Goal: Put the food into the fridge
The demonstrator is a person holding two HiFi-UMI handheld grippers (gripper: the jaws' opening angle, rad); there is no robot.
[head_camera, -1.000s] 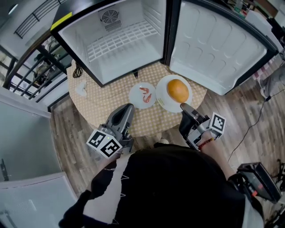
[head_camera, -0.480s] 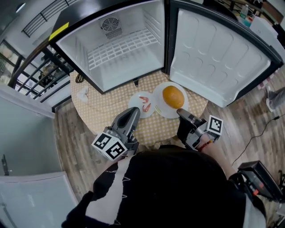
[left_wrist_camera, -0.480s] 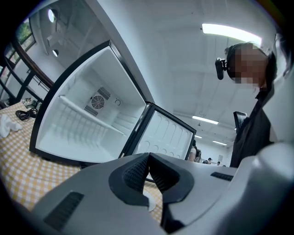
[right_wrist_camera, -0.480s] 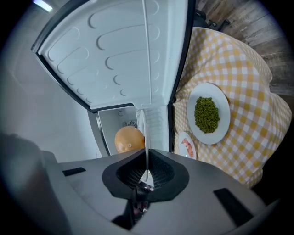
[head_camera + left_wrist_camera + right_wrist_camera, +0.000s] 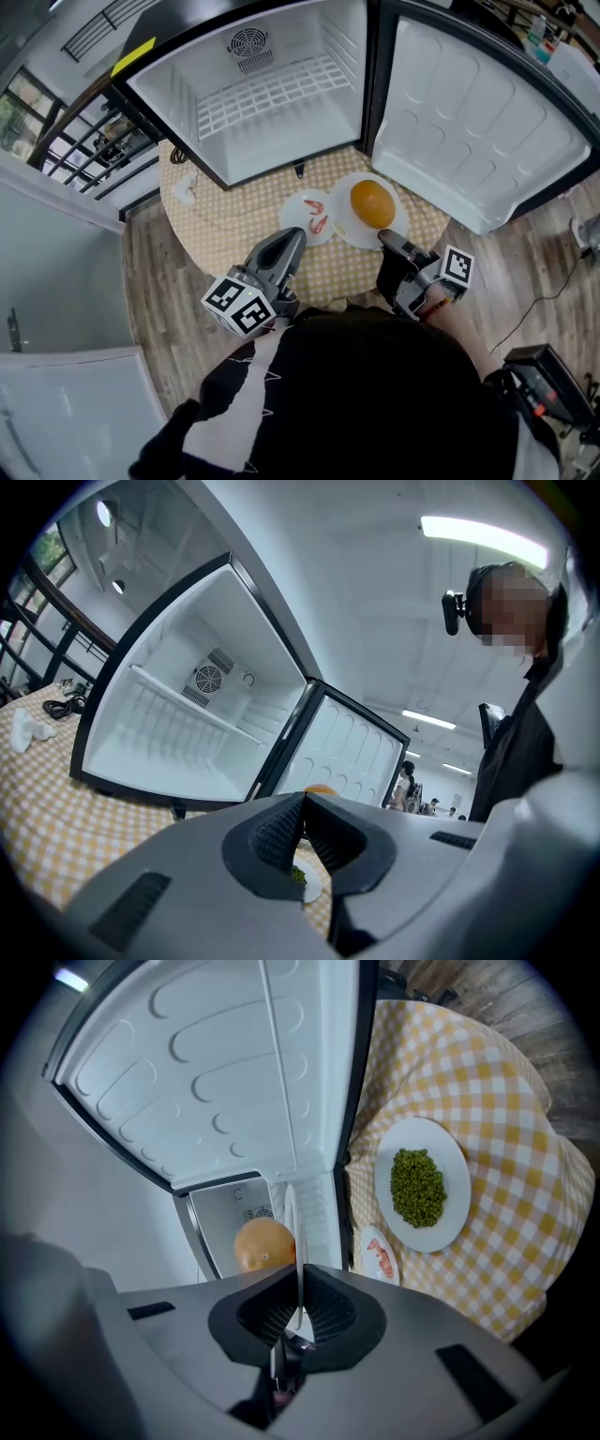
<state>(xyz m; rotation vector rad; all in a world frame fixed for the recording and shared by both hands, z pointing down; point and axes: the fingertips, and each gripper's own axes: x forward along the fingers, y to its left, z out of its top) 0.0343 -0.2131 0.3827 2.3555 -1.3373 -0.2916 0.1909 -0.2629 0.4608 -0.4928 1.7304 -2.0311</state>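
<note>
Gripping the near rim of the large plate, right tongs are pinched hard onto it; right gripper view shows the plate edge-on between the pads, bun riding on top. Left tongs are closed pad to pad, nothing between them. Change over the last second: both tongs have crept toward the fridge. Left tip, which sat well short of the small plate with the shrimp, now hangs at that plate's rim on the side away from the fridge. Bun plate has barely shifted: it remains on the checked surface directly in front of the fridge, at the foot of the hinge line where the open door meets the cabinet, touching or overlapping the small plate (cannot tell which, nor whether it has left the surface). Third plate, peas, shows only in the gripper views, apparently farther from the fridge than the other two. Reading: grasp is made, carry is only starting. No food is inside the fridge yet; wire shelf and the space under it are both open to receive. Bun plate looks first to go in, a short push straight ahead. Left tongs would need to part before taking the shrimp plate. Risk: bun rolling if the plate tips.
</note>
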